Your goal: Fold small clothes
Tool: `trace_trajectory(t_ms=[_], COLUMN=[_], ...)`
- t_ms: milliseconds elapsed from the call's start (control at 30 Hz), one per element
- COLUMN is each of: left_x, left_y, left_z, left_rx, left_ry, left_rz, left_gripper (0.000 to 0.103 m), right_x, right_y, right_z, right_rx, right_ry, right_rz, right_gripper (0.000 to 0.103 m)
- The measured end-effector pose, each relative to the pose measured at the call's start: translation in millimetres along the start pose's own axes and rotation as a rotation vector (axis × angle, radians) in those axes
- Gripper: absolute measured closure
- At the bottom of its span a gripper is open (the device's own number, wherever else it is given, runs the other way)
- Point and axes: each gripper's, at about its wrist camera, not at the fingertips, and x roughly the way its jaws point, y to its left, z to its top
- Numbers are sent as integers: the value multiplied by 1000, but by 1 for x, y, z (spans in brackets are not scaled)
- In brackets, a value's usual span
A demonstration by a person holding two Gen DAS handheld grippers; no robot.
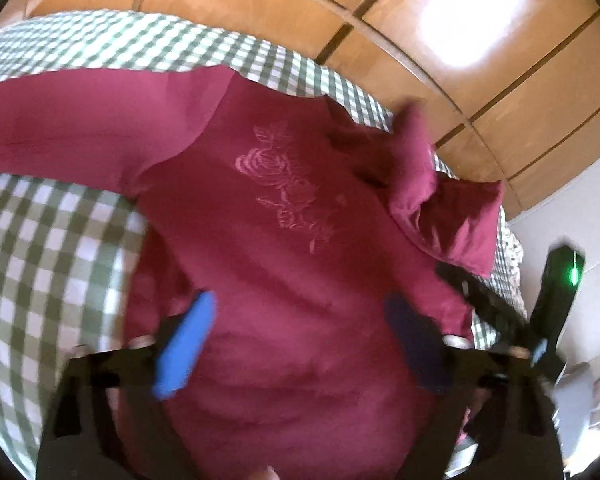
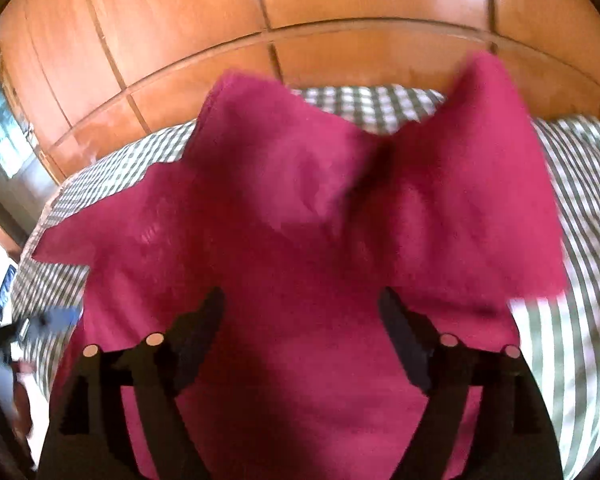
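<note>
While the orange wooden wardrobe (image 1: 440,40) fills the background, a green-checked bedsheet (image 1: 40,240) carries the maroon shirt (image 1: 284,248), lying face up with one sleeve out flat and its embroidered rose (image 1: 284,184) showing. Left gripper (image 1: 300,328) and right gripper (image 2: 300,332) hover over the cloth, fingers spread wide, pinching nothing.

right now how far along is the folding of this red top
Early. Done: the maroon top lies on the checked bedcover, embroidered rose facing up. In hand: the left gripper and right gripper are over the body with jaws open, gripping nothing; one sleeve is raised and rumpled. Left: no neat fold shows, so sleeves and body remain to fold.
</note>
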Motion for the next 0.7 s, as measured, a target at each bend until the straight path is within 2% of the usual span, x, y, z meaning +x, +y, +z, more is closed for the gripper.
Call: trace_trajectory(t_ms=[33, 167, 267, 367, 467, 600, 667, 700], left_x=[5, 17, 34, 54, 76, 113, 133, 138], left_y=[-5, -28, -29, -33, -39, -40, -41, -42], left_z=[4, 16, 35, 61, 84, 110, 120, 122], left_rx=[10, 87, 37, 14, 2, -46, -51, -51], left_ry=[19, 17, 34, 38, 48, 81, 109, 115], left_rz=[0, 6, -1, -10, -15, 15, 40, 53], left_gripper=[31, 31, 33, 49, 50, 50, 71, 77], right_x=[-2, -13, -16, -14, -7, -5, -7, -7], right_y=[-5, -34, -48, -39, -24, -22, -27, -28], right_z=[-6, -38, -53, -58, -63, -67, -69, -69], right_rx=[13, 121, 170, 125, 45, 13, 22, 23], right_ry=[4, 40, 18, -18, -36, -53, -59, -63], right_rz=[-3, -5, 28, 15, -33, -55, -39, -34], right_gripper=[22, 21, 20, 10, 3, 2, 2, 2])
